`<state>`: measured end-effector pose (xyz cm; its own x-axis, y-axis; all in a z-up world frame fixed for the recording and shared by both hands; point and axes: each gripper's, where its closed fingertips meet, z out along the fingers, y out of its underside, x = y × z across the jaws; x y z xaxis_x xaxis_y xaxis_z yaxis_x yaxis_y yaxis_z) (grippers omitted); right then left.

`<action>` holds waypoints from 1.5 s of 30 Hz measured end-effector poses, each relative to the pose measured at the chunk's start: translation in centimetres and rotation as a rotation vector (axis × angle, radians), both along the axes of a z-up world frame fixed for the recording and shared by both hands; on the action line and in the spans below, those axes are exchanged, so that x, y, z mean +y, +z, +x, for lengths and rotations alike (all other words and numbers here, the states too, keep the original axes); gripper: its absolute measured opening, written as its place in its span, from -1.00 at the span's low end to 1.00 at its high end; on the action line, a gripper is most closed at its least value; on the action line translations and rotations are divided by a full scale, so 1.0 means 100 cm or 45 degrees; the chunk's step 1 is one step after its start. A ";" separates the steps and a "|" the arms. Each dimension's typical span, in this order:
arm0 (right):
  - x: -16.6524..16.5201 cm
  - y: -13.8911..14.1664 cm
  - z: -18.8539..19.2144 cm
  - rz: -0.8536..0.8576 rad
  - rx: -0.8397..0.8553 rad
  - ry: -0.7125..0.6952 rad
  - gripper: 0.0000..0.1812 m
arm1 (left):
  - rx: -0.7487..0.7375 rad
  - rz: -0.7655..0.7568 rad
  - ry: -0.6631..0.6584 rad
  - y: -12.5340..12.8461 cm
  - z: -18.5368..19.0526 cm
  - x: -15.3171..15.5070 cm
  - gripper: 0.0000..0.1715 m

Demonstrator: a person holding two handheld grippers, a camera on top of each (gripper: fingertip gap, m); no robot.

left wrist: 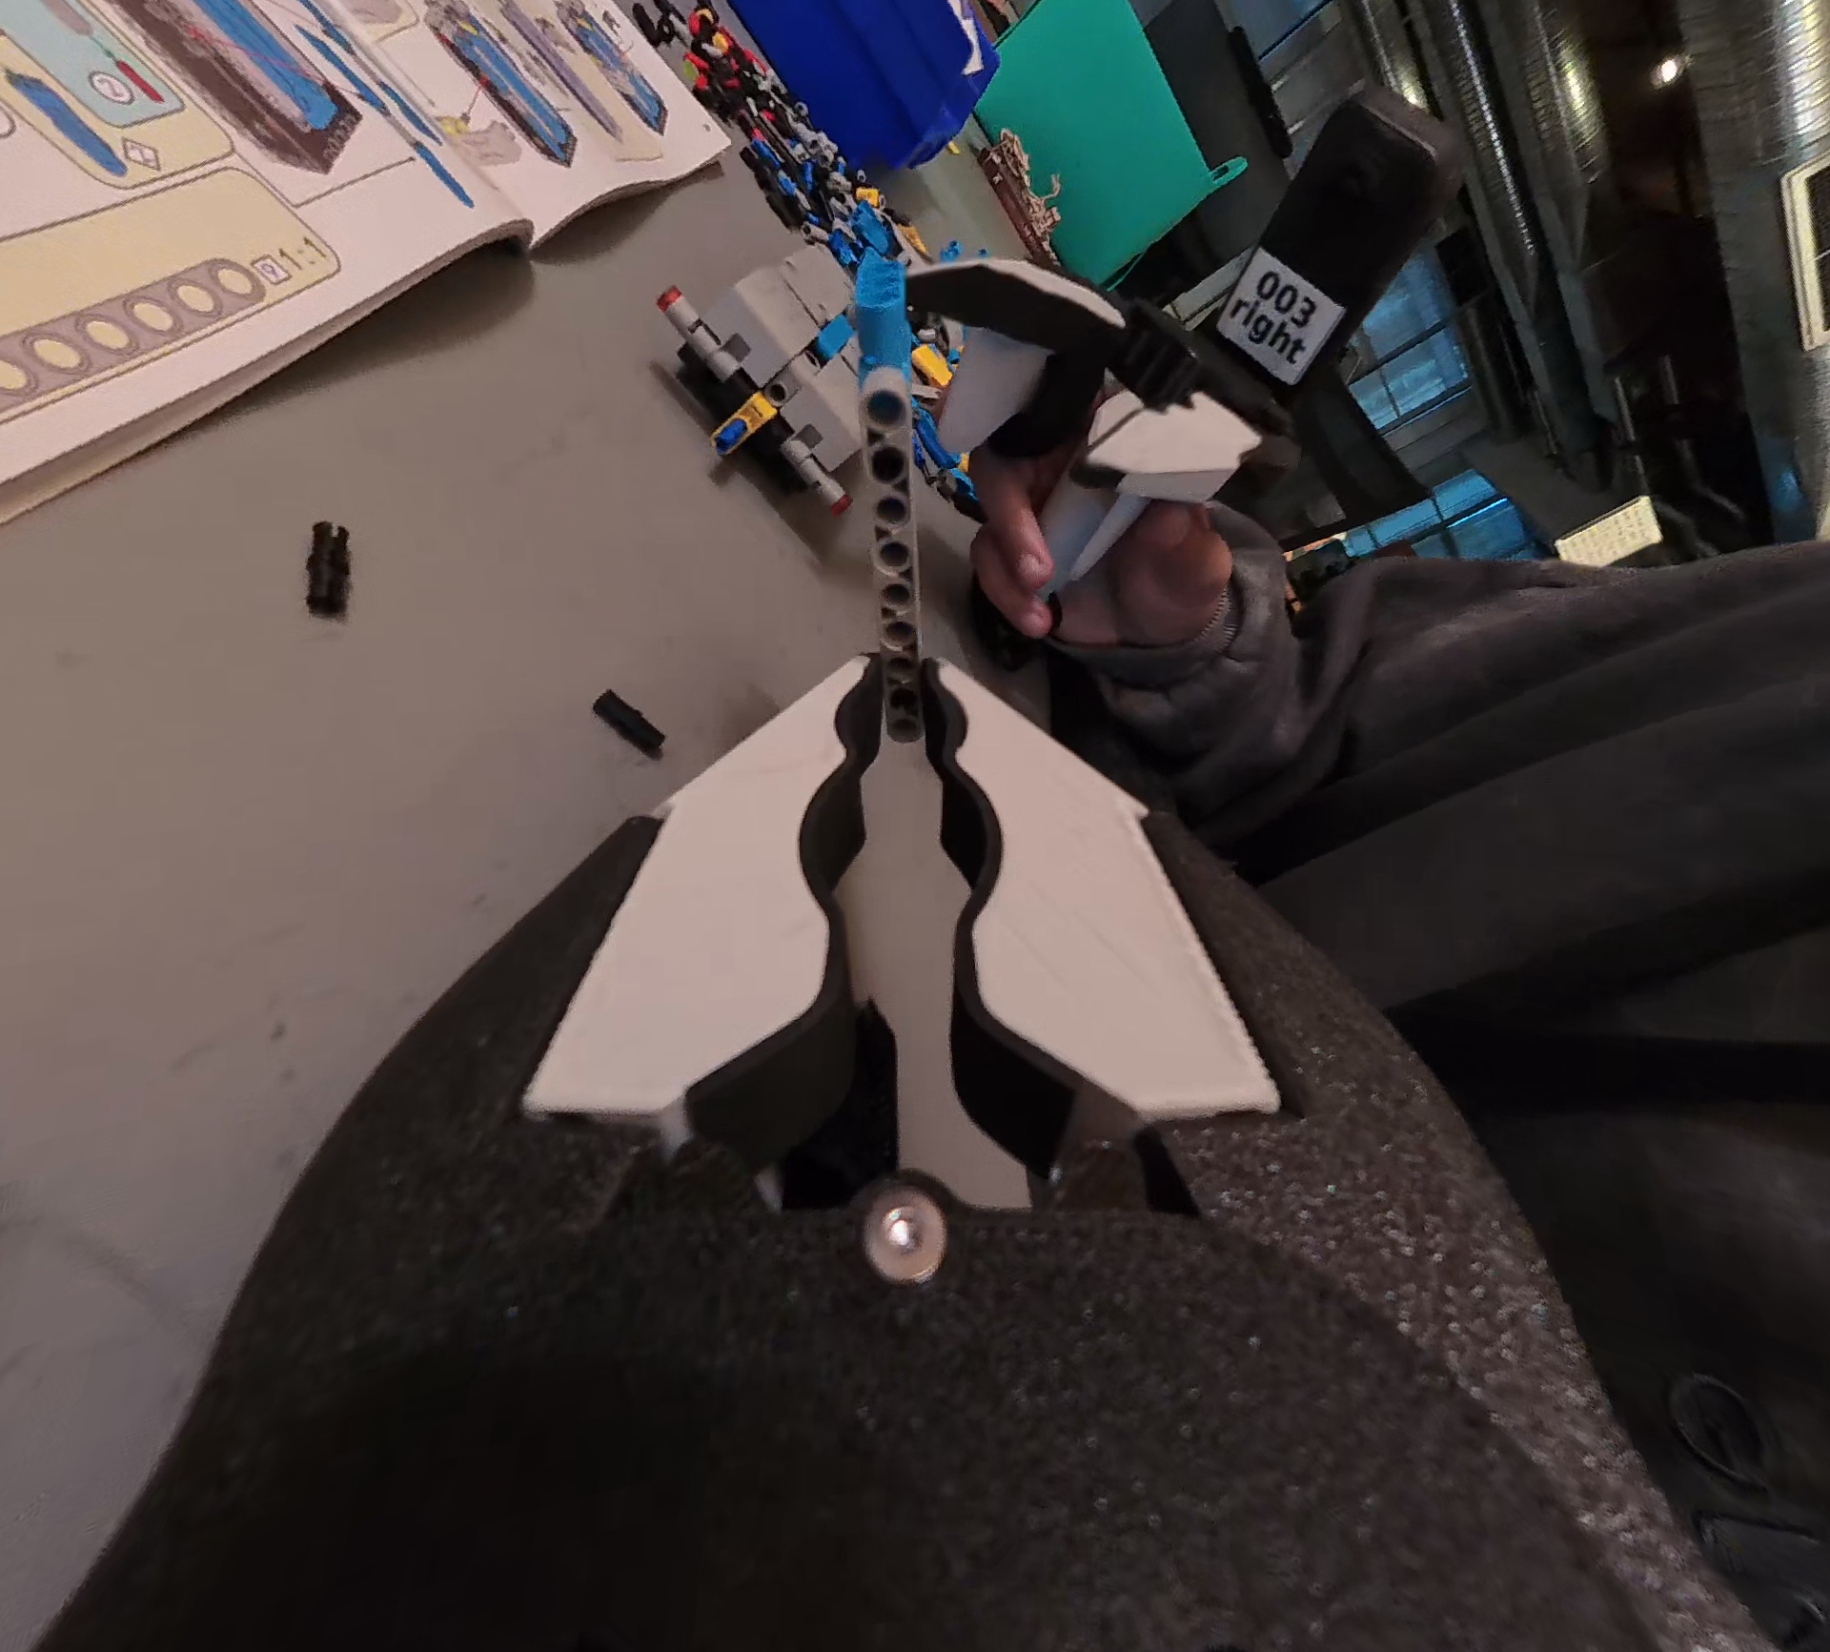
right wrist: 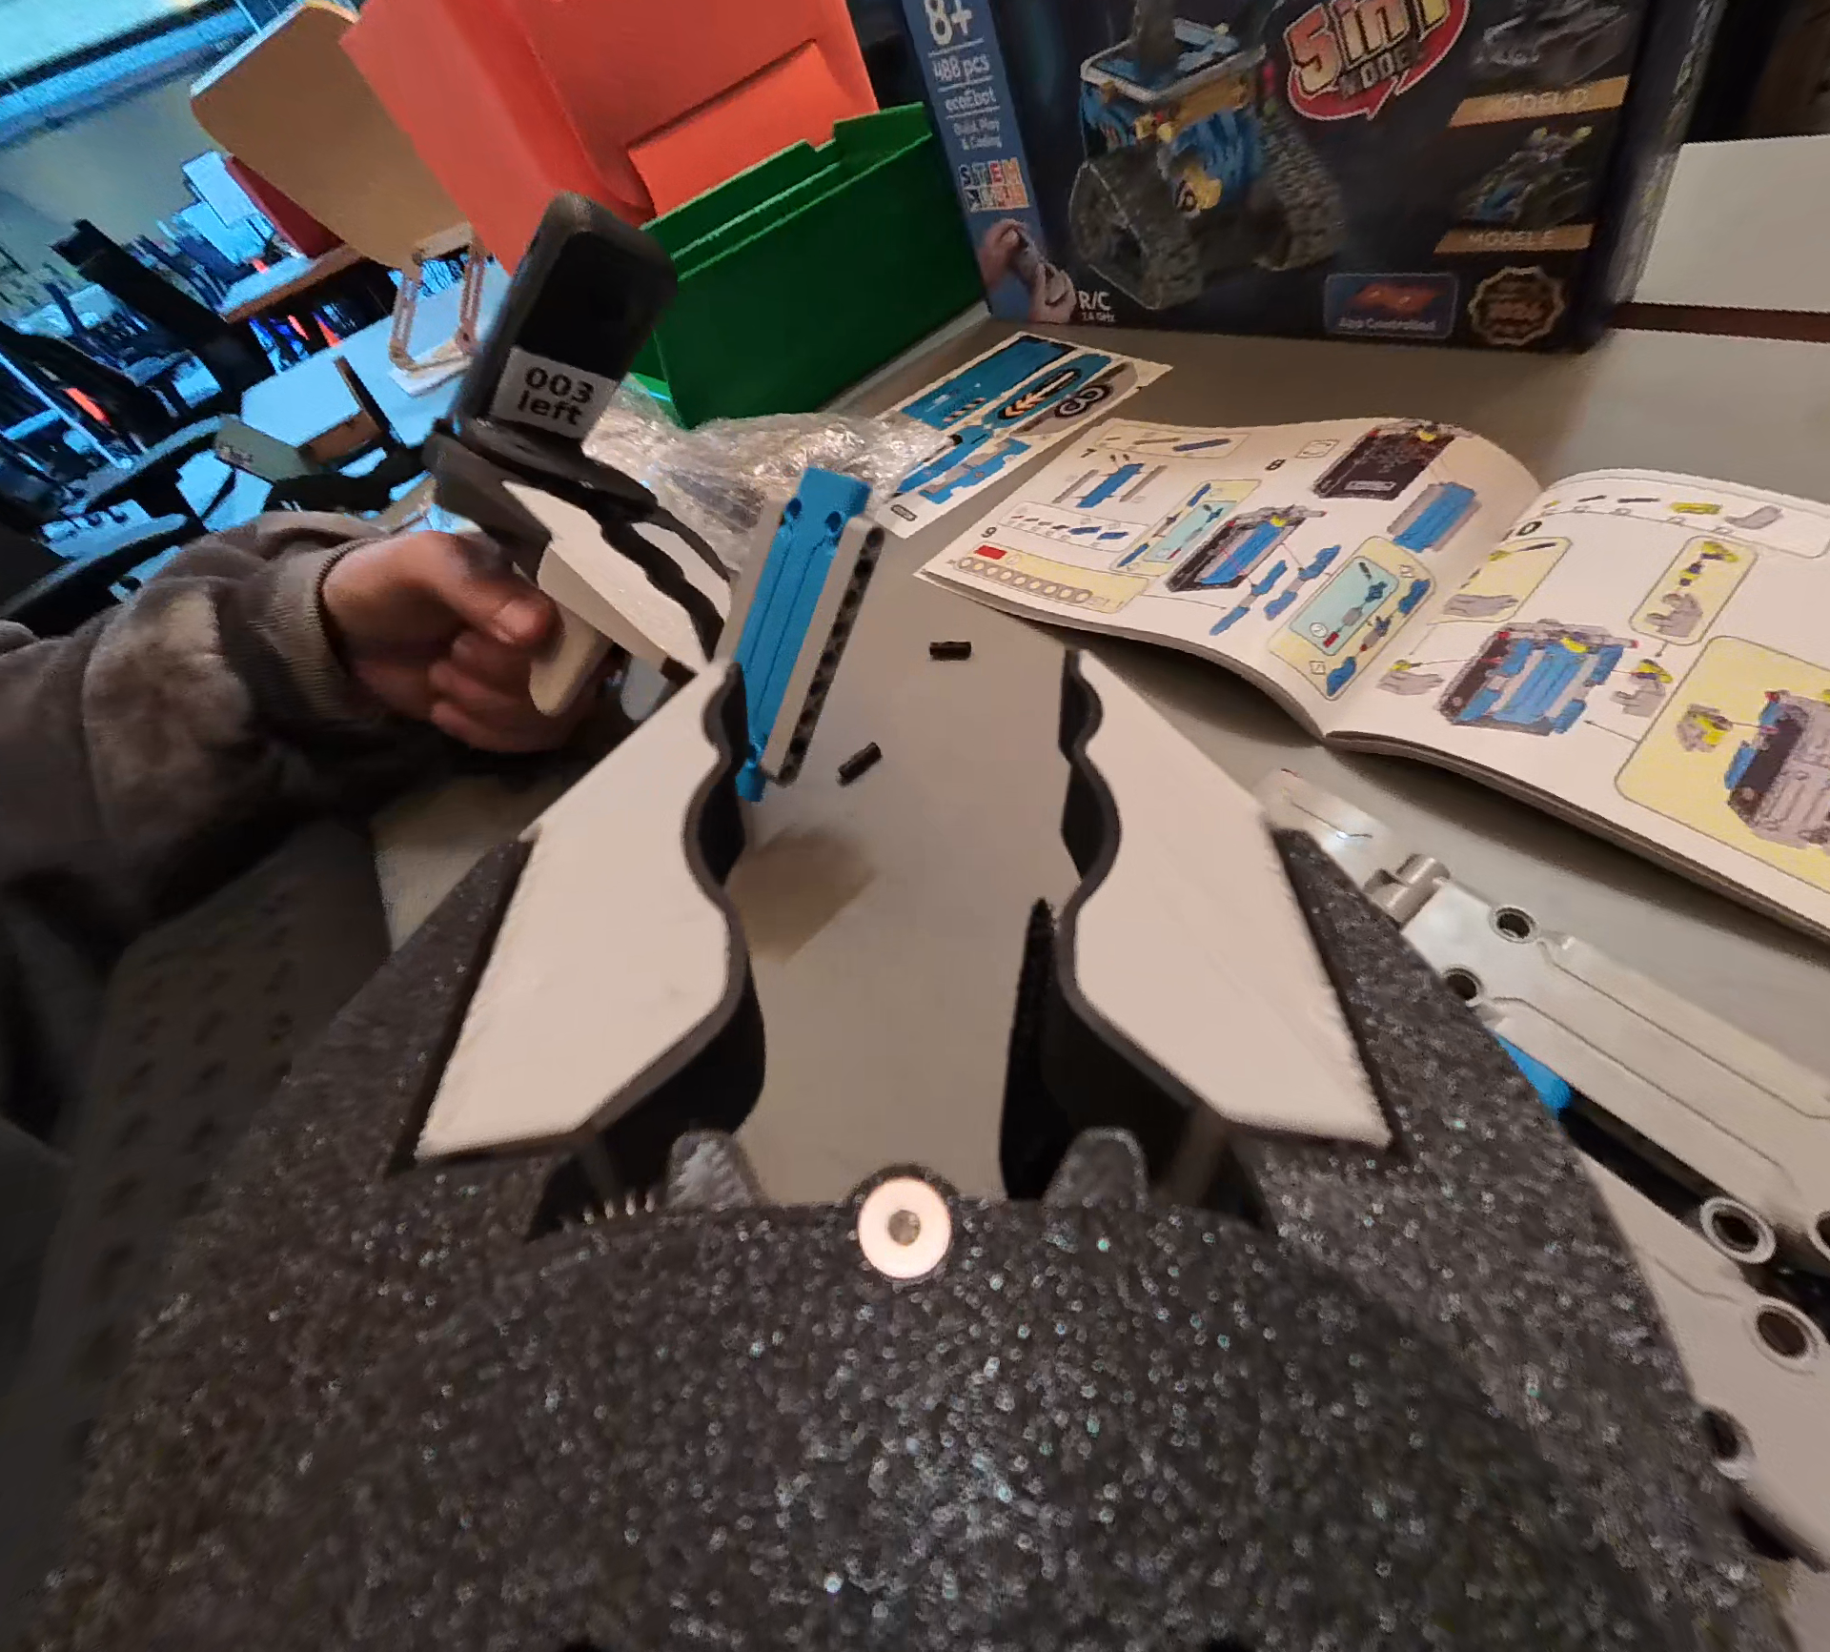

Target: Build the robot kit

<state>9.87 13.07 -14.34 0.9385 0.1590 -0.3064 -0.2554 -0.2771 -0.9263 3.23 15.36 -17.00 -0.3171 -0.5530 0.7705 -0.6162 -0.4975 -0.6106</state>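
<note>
My left gripper (left wrist: 899,675) is shut on one end of a grey holed beam (left wrist: 891,535) that has a blue strip (left wrist: 879,312) fixed along it. It holds the beam tilted above the grey table. In the right wrist view the blue-and-grey beam (right wrist: 802,624) sits between the open jaws of my right gripper (right wrist: 896,683), close to its left finger. The left gripper (right wrist: 708,644) shows beside it. My right gripper (left wrist: 931,362) is empty, and one fingertip is at the beam's blue end. I cannot tell whether it touches.
Two black pins (right wrist: 949,650) (right wrist: 859,763) lie on the table, also in the left wrist view (left wrist: 327,555) (left wrist: 629,721). An open instruction booklet (right wrist: 1386,614), a sticker sheet (right wrist: 1010,406), a kit box (right wrist: 1287,69), a green bin (right wrist: 822,267), a grey partial build (left wrist: 772,357) and loose parts (left wrist: 792,139) surround them. Left tips to right tips: about 8 cm.
</note>
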 end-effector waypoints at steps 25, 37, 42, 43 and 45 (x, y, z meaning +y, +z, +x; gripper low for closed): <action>-0.005 0.003 -0.060 -0.061 0.099 0.380 -0.90 | -0.204 -0.110 -0.162 0.026 -0.002 -0.025 -0.90; -0.012 0.018 -0.028 -0.045 -1.107 -0.273 -0.93 | -0.318 0.152 0.540 0.059 0.013 -0.011 -0.32; -0.017 0.025 -0.056 0.043 -1.080 -0.182 -0.93 | -0.430 0.534 0.656 0.072 0.009 -0.031 -0.42; -0.018 0.026 -0.059 0.053 -1.025 -0.165 -0.94 | -0.491 0.595 0.669 0.076 0.006 -0.033 -0.50; -0.021 0.030 -0.063 0.078 -0.983 -0.147 -0.93 | -0.578 0.650 0.661 0.082 0.003 -0.037 -0.50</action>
